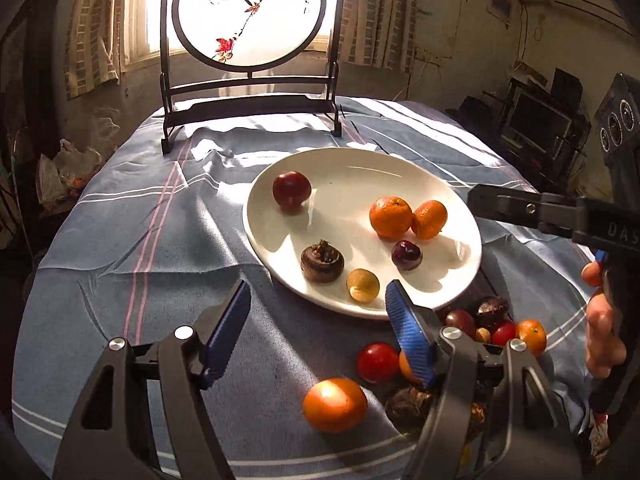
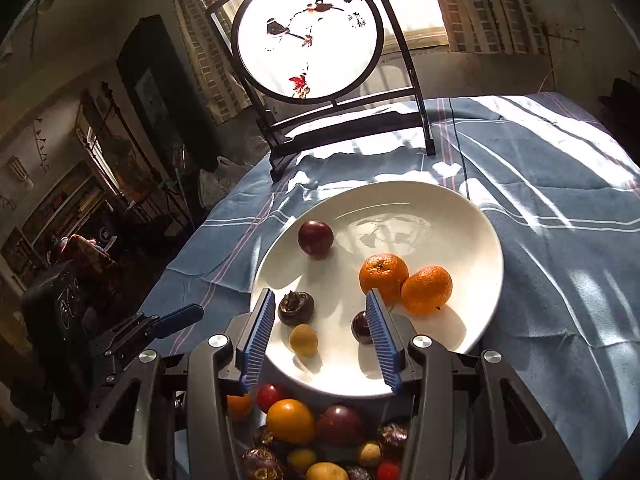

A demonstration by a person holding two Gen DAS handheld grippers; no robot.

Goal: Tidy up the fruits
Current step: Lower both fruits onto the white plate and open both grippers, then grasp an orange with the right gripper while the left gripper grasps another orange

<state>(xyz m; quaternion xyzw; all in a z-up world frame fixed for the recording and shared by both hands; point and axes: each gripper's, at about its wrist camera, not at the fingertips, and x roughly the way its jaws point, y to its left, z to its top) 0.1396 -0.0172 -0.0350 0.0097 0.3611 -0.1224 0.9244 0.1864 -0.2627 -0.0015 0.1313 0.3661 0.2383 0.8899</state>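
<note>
step: fetch next fruit | left gripper [image 1: 318, 312] fingers apart, empty; right gripper [image 2: 322, 330] fingers apart, empty | heap of loose mixed fruit [image 2: 308, 440] on bench beside white oval ceramic plate [image 2: 472, 216]; six pieces plated | advice: straddle one outer piece, close gently

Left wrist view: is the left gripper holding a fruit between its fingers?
No. The left gripper stands open above the blue cloth with nothing between its fingers, short of the white plate.

Left tool [image 1: 318, 312] & right tool [image 2: 322, 314] both angled down, jaws apart, empty.
</note>
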